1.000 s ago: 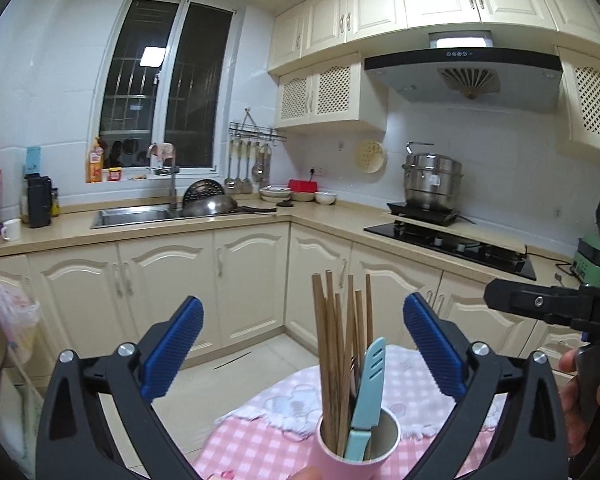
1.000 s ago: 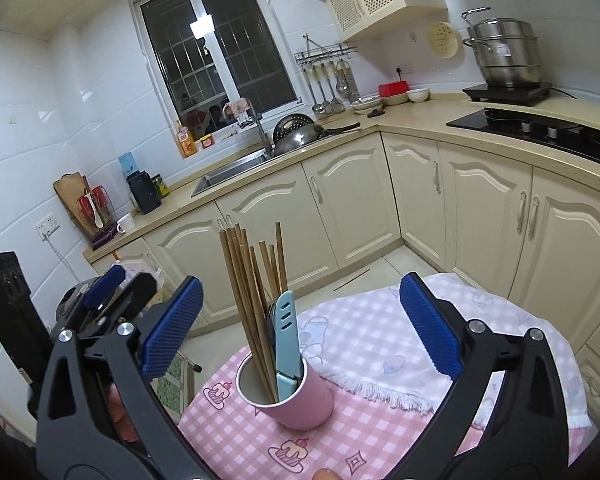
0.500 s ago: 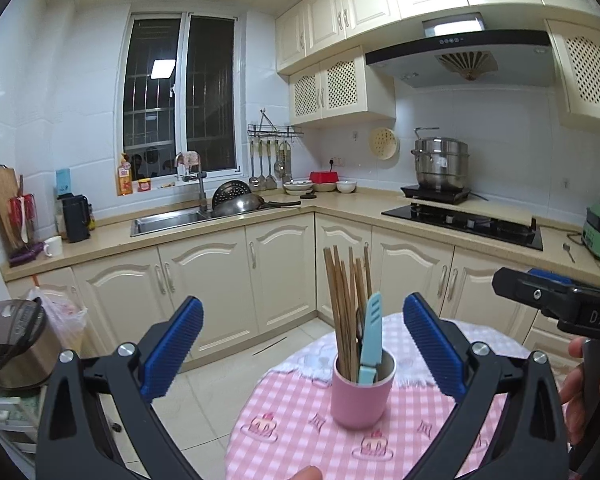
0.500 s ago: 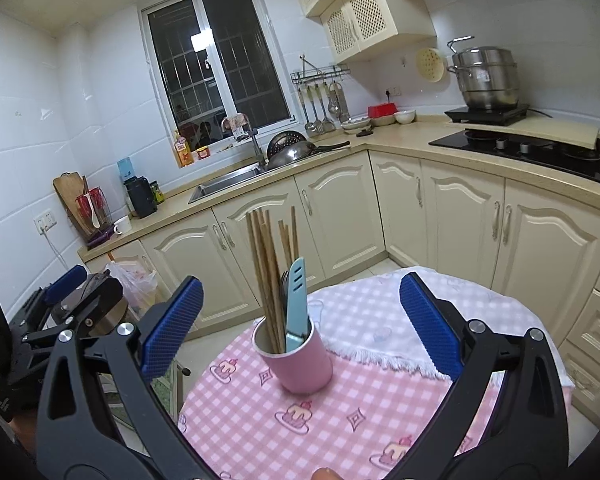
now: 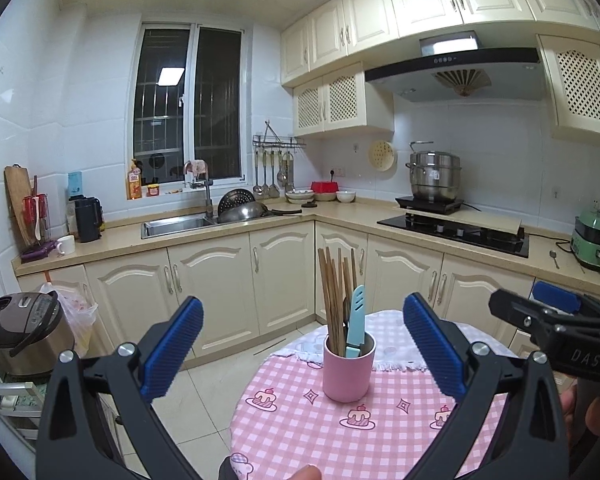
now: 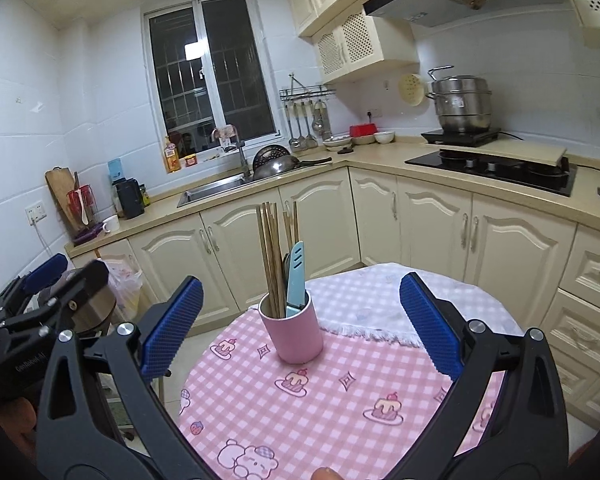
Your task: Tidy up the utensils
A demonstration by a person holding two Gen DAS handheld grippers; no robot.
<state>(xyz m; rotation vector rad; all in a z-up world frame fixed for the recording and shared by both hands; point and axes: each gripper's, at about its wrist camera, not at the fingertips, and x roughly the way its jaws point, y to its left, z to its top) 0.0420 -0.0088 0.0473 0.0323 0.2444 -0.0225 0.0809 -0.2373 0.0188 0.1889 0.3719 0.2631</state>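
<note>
Both grippers have drawn back and up from the pink cup since a second ago: it then filled the bottom of each view between the blue pads, and now it stands further off with the whole round desk showing below it. With nothing carried away, this reads as a retreat after the last utensil went in; the sorting looks done or close to it.

The kitchen fills the upper half of both frames: cream cabinets, window at upper left, range hood at upper right. Below centre lies the desk (image 5: 300,432), covered in a pink checked cloth with cake prints and a white cloth on its far side.

The left gripper (image 5: 303,346) frames the lower part of the left wrist view, jaws spread wide and holding nothing. The right gripper (image 6: 300,322) does the same in its own view, jaws wide apart and empty.

The pink cup (image 5: 348,372) stands upright at lower centre, near the seam of the two cloths. In it stand a bundle of wooden chopsticks (image 5: 334,292), leaning slightly left, and just right of them a light blue knife (image 5: 356,322), handle down in the cup. No loose utensil shows on the desk.
</note>
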